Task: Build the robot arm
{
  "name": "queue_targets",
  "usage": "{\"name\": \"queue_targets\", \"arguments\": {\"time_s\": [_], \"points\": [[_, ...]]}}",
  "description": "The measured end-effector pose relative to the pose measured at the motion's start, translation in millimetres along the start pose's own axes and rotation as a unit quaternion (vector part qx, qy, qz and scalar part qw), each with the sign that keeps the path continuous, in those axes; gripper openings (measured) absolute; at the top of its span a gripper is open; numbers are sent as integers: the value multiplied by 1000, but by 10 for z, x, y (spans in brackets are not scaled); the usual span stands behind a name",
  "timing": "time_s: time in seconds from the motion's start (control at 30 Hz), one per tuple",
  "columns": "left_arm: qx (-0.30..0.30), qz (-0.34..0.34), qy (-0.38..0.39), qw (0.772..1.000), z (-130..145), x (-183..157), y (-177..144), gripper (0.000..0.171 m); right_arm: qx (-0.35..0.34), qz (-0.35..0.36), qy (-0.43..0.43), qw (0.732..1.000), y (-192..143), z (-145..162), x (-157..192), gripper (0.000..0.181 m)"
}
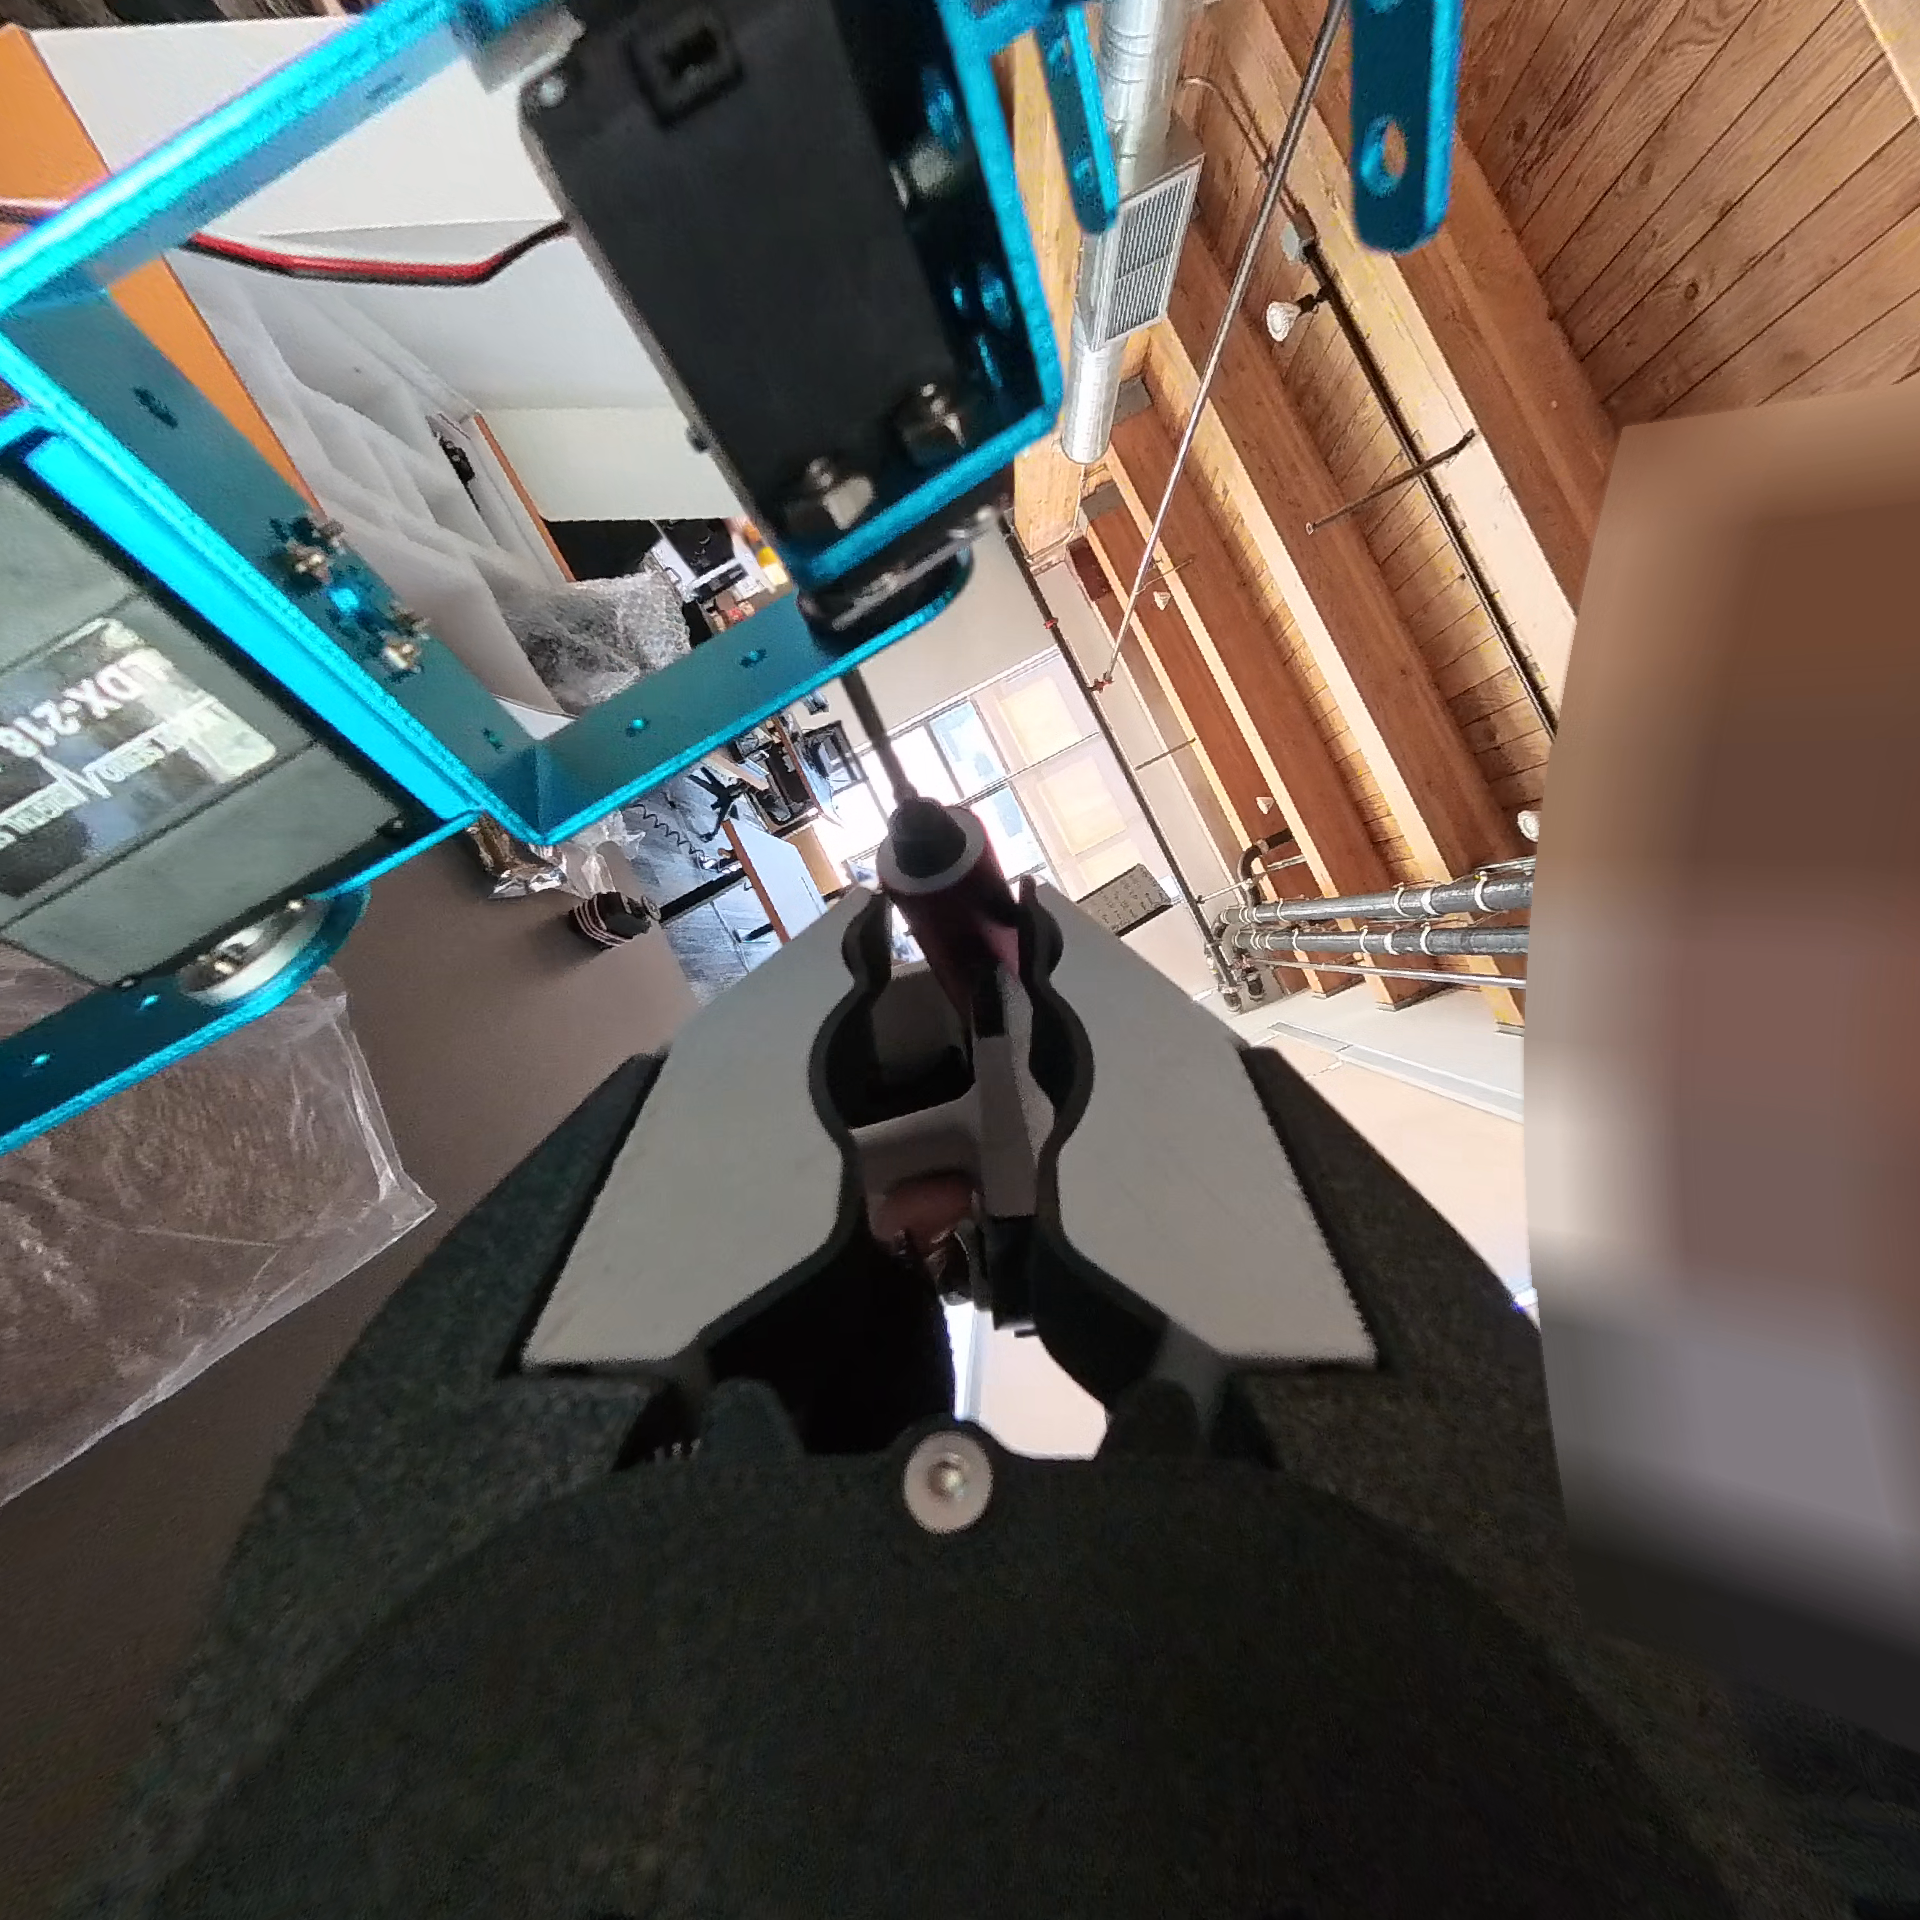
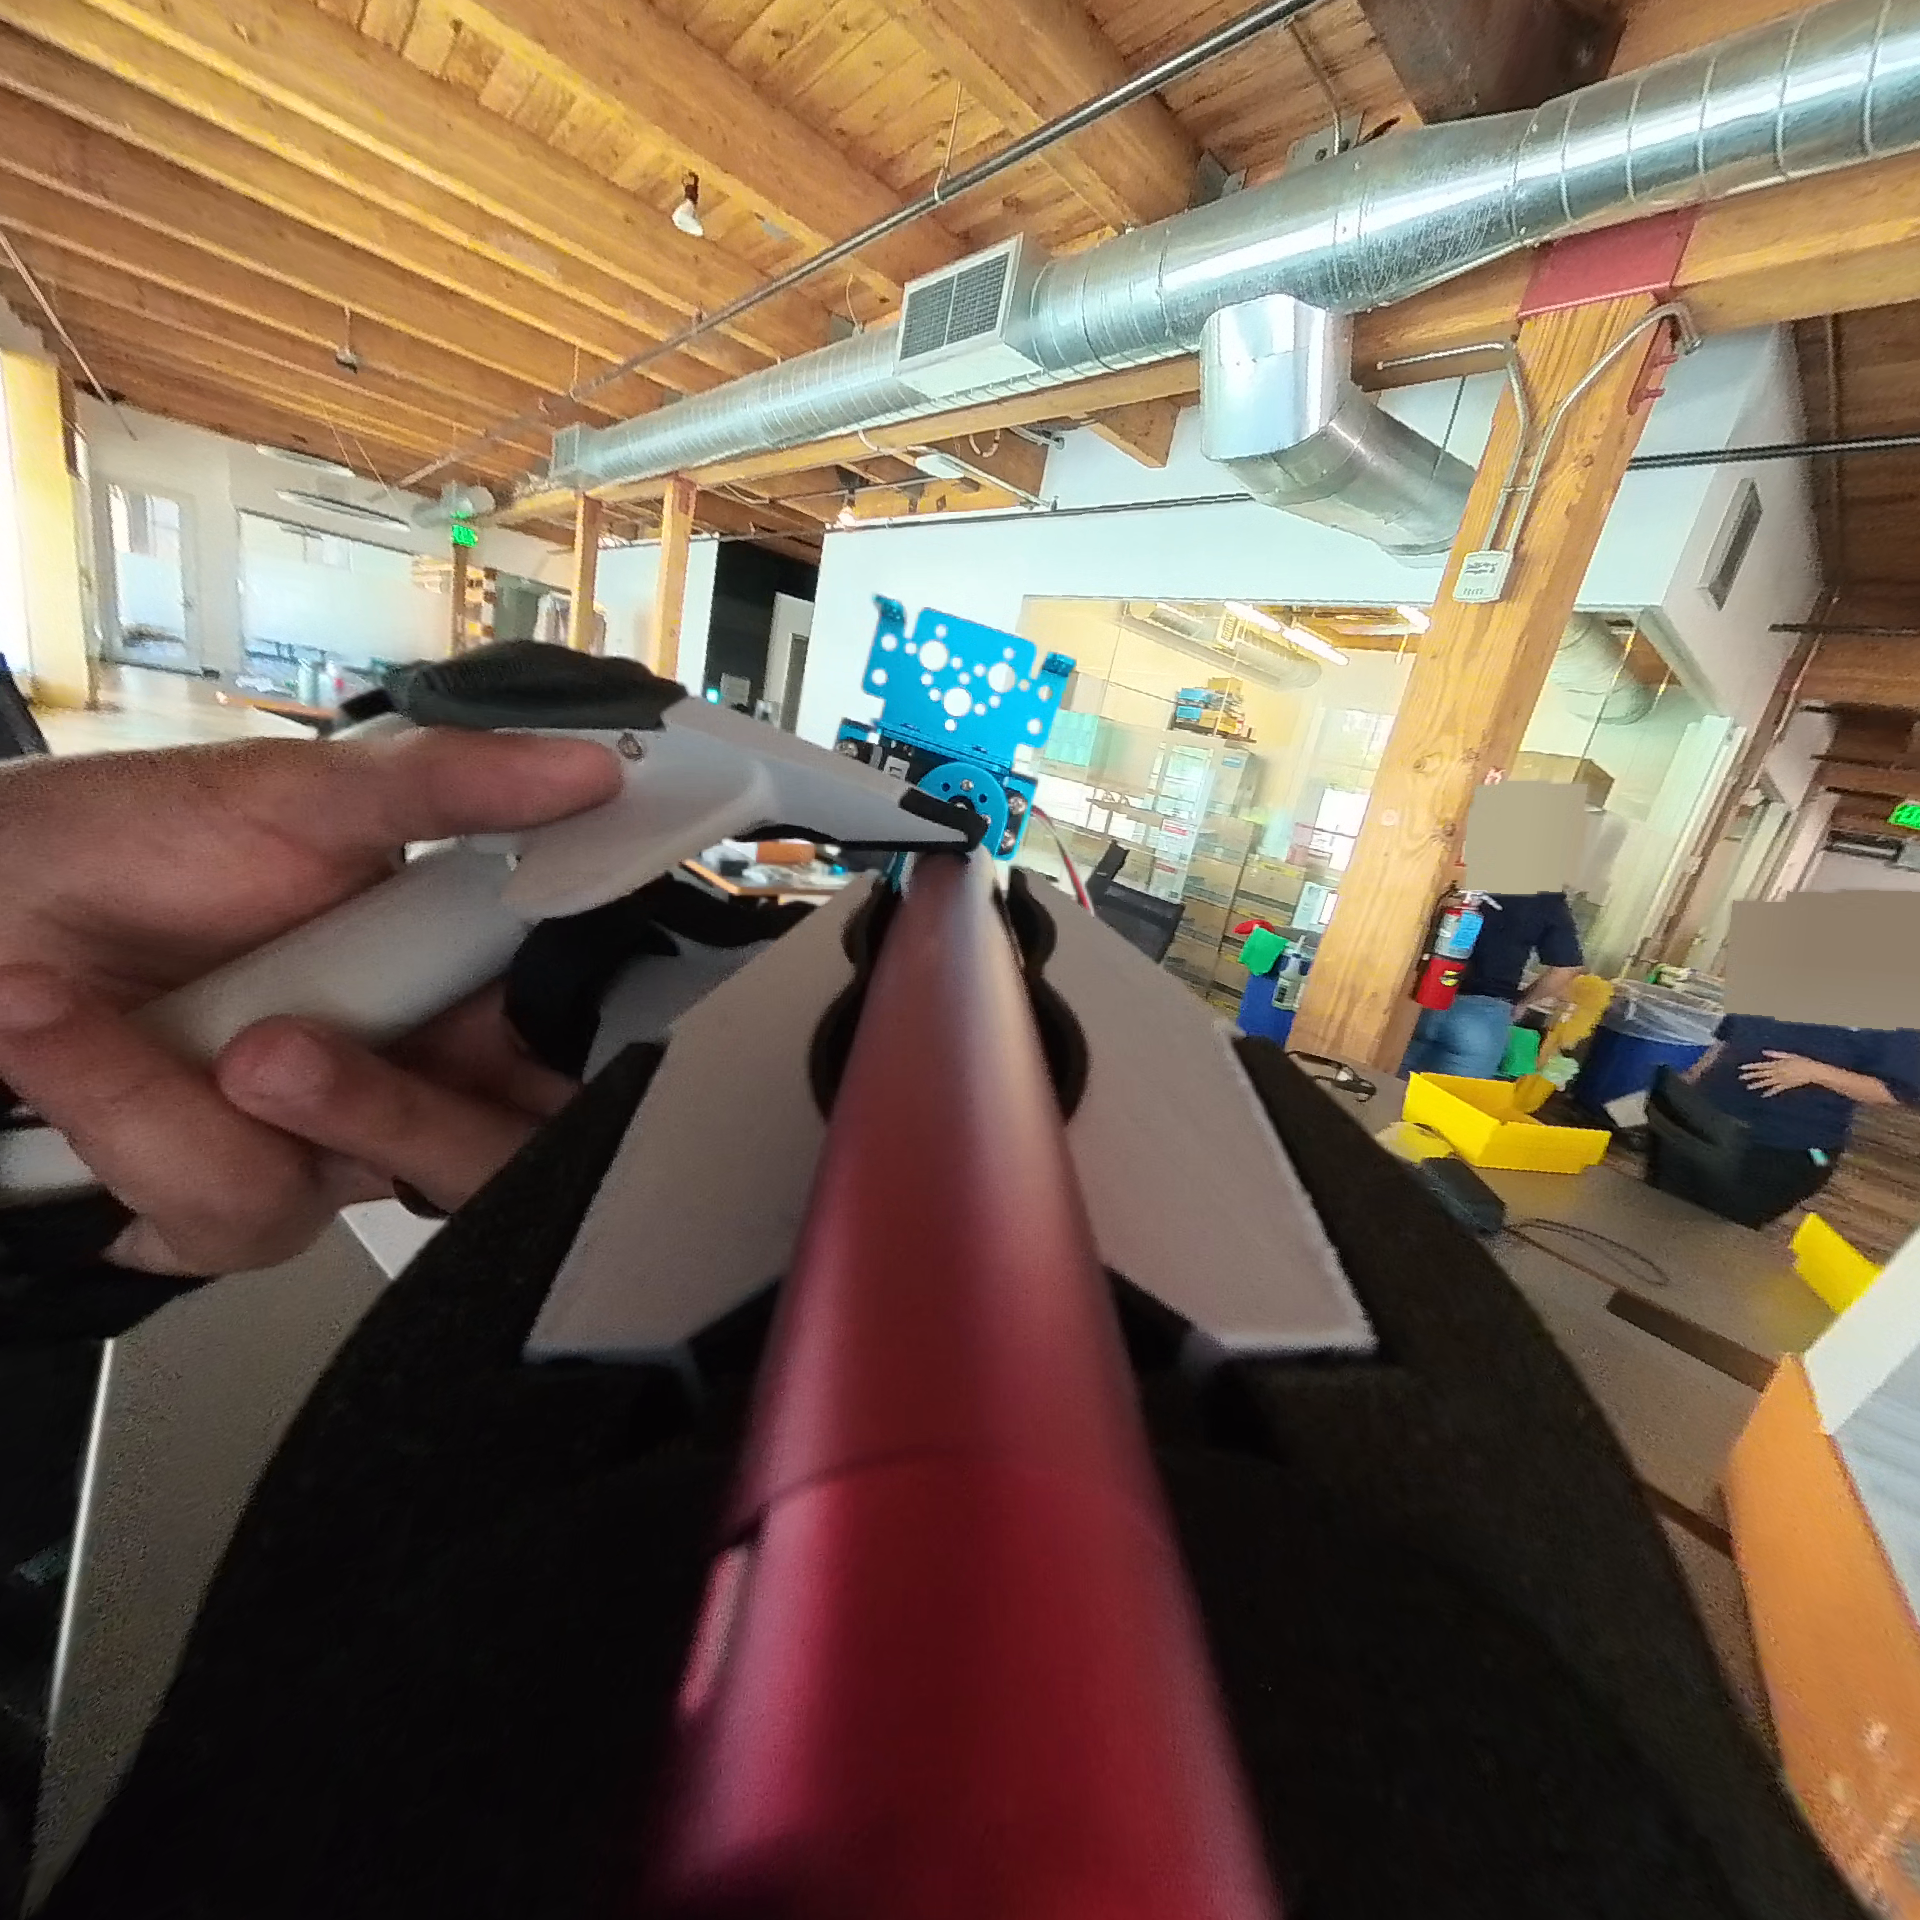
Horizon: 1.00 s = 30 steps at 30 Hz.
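Screwdriver (image 2: 935,1299) is lying dead straight down the middle of the right gripper (image 2: 951,899), red handle running near-to-far between both fingers, which are sitting closed snug against it, so that one is clearly gripping it. Its long axis is pointing away toward the blue bracket (image 2: 966,686), which is standing just past the far end of the tool, upright and a touch right of centre. The left gripper (image 2: 940,821) is coming in from the left, carried by a bare hand (image 2: 208,935), and its black tips are meeting right at the screwdriver's far end, so it's sitting nearer the bracket than the right one. From the left wrist view, the left gripper (image 1: 951,909) is looking pinched nearly closed on the dark red front of the screwdriver (image 1: 940,883), with a thin black shaft running on up toward the blue bracket (image 1: 312,665) hanging close at the upper left. How firmly it's clamping I'm only guessing. A black servo block (image 1: 769,260) is sitting inside that bracket, and exactly where the shaft is ending is getting hidden behind the metal. Grey tabletop (image 1: 468,1039) is showing below, with a clear plastic bag (image 1: 156,1195) lying at the near left.
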<state>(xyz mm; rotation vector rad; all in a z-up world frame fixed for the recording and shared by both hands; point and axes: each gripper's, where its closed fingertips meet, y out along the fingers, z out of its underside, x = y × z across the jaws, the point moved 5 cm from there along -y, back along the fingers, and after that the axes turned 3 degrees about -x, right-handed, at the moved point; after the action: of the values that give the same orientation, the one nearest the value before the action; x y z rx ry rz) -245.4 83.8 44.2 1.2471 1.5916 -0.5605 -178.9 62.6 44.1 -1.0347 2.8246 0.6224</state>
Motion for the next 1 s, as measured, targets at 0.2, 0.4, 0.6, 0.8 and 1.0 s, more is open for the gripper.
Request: {"name": "queue_targets", "arguments": {"time_s": [0.2,0.4,0.6,0.8,1.0], "points": [[4,6,-15,1000,-6,-7,-8,21,19,4,-49,999,-6,-11,18,23],[6,13,-16,1000,-7,-8,-4,22,21,3,-37,999,-6,-8,16,23],[22,-71,204,976,42,73,-383,38,16,6,-23,1000,-18,-5,2,22],[3,-243,497,833,-483,381,-549,99,12,-2,-3,1000,6,12,21,22],[-17,-220,559,799,-578,325,-221,86,9,-4,-6,1000,18,-24,45,22]]}}
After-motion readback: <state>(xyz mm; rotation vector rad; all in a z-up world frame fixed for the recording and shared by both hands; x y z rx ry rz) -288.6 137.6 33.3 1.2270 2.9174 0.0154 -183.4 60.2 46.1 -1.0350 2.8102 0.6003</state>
